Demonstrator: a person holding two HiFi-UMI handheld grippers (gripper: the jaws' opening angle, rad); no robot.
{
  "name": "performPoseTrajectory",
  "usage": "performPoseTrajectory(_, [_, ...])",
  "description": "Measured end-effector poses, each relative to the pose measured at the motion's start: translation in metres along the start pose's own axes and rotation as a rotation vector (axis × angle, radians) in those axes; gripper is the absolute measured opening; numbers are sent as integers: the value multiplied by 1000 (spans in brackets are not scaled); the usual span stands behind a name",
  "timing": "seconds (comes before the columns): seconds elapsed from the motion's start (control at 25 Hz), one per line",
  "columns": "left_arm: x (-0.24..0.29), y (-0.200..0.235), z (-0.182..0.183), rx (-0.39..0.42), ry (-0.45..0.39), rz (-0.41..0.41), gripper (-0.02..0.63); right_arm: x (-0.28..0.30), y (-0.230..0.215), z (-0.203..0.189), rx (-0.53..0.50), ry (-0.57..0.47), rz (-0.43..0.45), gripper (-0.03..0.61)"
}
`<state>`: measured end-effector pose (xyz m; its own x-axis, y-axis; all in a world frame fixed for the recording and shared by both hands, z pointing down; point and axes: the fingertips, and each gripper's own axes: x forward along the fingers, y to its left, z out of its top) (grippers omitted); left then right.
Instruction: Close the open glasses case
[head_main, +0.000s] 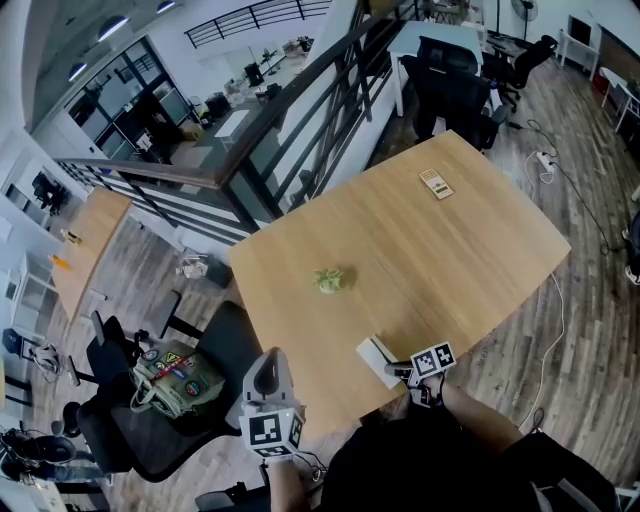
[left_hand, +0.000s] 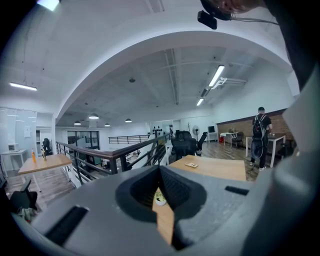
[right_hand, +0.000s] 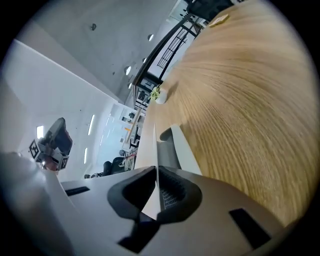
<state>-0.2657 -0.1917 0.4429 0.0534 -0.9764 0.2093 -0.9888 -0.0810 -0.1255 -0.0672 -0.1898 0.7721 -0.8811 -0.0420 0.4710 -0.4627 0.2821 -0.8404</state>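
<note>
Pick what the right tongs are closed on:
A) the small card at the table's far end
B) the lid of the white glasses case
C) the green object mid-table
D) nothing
B: the right gripper view shows the right tongs pinching the thin white lid edge of the open glasses case.

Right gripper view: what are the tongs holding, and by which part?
The white glasses case, by the thin edge of its open lid, pinched between the right tongs.
</note>
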Motion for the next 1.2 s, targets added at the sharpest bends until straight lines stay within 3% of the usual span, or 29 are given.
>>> performPoseTrajectory(0.12, [4, -4, -1, -4, 2, -10, 0, -3, -6, 6, -119, -9, -80, 29])
performPoseTrajectory(0.48, [5, -11, -5, -10, 9, -28, 0, -7, -6, 11, -704, 46, -446, 77])
performPoseTrajectory(0.64, [-4, -9, -4, -12, -4, -24, 0, -14, 7, 19, -918, -23, -545, 15])
performPoseTrajectory(0.8, [-5, -6, 5, -7, -33, -18, 0, -11, 23, 34, -972, -74, -512, 15])
performPoseTrajectory(0.96, [-6, -6, 5, -7, -22, -11, 0, 2, 2, 19, -899, 38, -515, 15])
performPoseTrajectory(1.08, [-9, -6, 2, -7, -12, -9, 0, 1, -9, 11, -821, 50, -488, 14])
performPoseTrajectory(1.2, [-6, -7, 1, -6, -9, -9, 2, 3, -7, 15, -885, 76, -474, 14])
